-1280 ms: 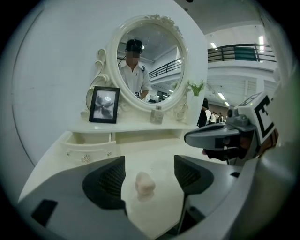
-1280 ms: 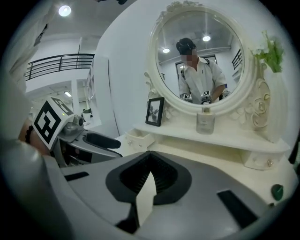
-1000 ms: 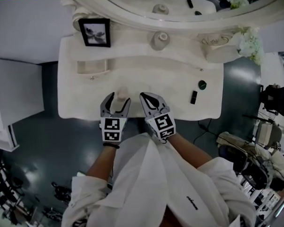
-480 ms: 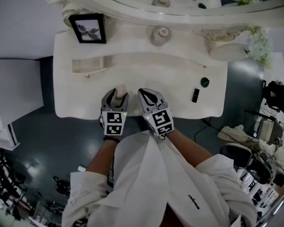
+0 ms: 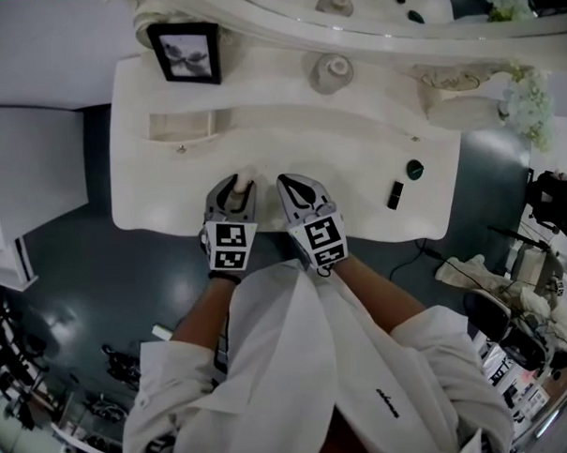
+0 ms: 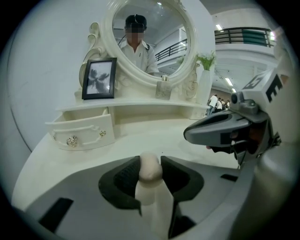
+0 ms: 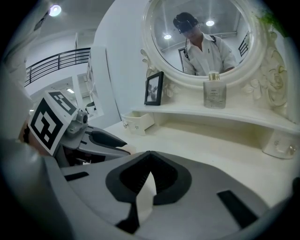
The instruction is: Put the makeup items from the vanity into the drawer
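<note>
Tube (image 6: 150, 180) inside closing left claw (image 6: 150, 161), tilted downward

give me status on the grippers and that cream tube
Left gripper jaws just closed in, pads on the cream tube. Right gripper shut, empty. Drawer open, nothing in the way.

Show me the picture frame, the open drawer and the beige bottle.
picture frame (image 6: 99, 78): left gripper view, middle of the photo.
drawer (image 6: 83, 132): left gripper view, its front panel.
beige bottle (image 6: 150, 168): left gripper view, its rounded cap.
</note>
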The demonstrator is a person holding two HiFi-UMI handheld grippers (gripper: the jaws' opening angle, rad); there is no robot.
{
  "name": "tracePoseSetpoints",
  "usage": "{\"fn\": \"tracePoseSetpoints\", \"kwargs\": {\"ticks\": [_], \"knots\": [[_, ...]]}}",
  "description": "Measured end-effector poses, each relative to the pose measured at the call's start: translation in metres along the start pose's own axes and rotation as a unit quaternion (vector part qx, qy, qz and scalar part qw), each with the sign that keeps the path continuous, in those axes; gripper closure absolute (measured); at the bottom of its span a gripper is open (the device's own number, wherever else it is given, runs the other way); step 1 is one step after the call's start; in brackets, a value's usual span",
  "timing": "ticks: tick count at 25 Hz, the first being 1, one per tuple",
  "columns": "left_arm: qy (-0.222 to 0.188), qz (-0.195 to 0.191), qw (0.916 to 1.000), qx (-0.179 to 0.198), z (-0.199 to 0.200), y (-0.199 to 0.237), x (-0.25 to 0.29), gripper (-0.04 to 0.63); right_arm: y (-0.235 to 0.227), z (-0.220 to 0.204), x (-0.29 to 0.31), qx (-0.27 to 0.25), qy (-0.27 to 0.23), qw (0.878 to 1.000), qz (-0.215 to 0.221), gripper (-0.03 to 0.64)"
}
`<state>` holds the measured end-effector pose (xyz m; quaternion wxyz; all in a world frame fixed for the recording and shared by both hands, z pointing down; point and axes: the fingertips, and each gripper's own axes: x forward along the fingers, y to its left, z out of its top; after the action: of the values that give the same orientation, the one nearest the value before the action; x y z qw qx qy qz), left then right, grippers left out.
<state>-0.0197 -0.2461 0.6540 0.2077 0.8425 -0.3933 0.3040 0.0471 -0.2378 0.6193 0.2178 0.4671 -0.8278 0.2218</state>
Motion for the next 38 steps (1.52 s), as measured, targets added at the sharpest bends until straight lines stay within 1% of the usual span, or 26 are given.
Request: {"fn": "tracePoseSetpoints", "kwargs": {"ticks": [8,13,16,19,23,26,28,31,35,38], "knots": [[-0.039,0.007,0.9991,-0.012,0.033,0.011,-0.021,0.448,0.006,0.024,0.009,-0.018,-0.011,1.000,0.012,0.598],[-0.081,0.019,0.9962,-0.023,0.065,0.025,-0.041,0.449,0.016,0.055,0.021,-0.038,-0.030,0.998,0.028,0.598],[-0.110,0.037,0.9927,-0.031,0.085,0.044,-0.052,0.449,0.023,0.080,0.031,-0.057,-0.047,0.997,0.039,0.598],[-0.127,0.058,0.9893,-0.041,0.097,0.068,-0.058,0.449,0.028,0.105,0.043,-0.069,-0.063,0.995,0.046,0.598],[-0.144,0.084,0.9832,-0.074,0.104,0.102,-0.060,0.449,0.040,0.127,0.061,-0.105,-0.069,0.990,0.058,0.598],[-0.148,0.103,0.9790,-0.095,0.100,0.123,-0.055,0.449,0.052,0.141,0.074,-0.116,-0.072,0.988,0.069,0.598],[-0.151,0.107,0.9763,-0.113,0.101,0.130,-0.051,0.449,0.057,0.148,0.083,-0.122,-0.075,0.987,0.071,0.598],[-0.152,0.119,0.9734,-0.122,0.107,0.142,-0.045,0.449,0.061,0.156,0.097,-0.134,-0.075,0.985,0.073,0.598],[-0.143,0.131,0.9716,-0.136,0.104,0.155,-0.035,0.449,0.060,0.159,0.114,-0.138,-0.067,0.985,0.073,0.598],[-0.127,0.129,0.9722,-0.148,0.098,0.160,-0.028,0.449,0.059,0.159,0.121,-0.138,-0.062,0.986,0.072,0.598]]}}
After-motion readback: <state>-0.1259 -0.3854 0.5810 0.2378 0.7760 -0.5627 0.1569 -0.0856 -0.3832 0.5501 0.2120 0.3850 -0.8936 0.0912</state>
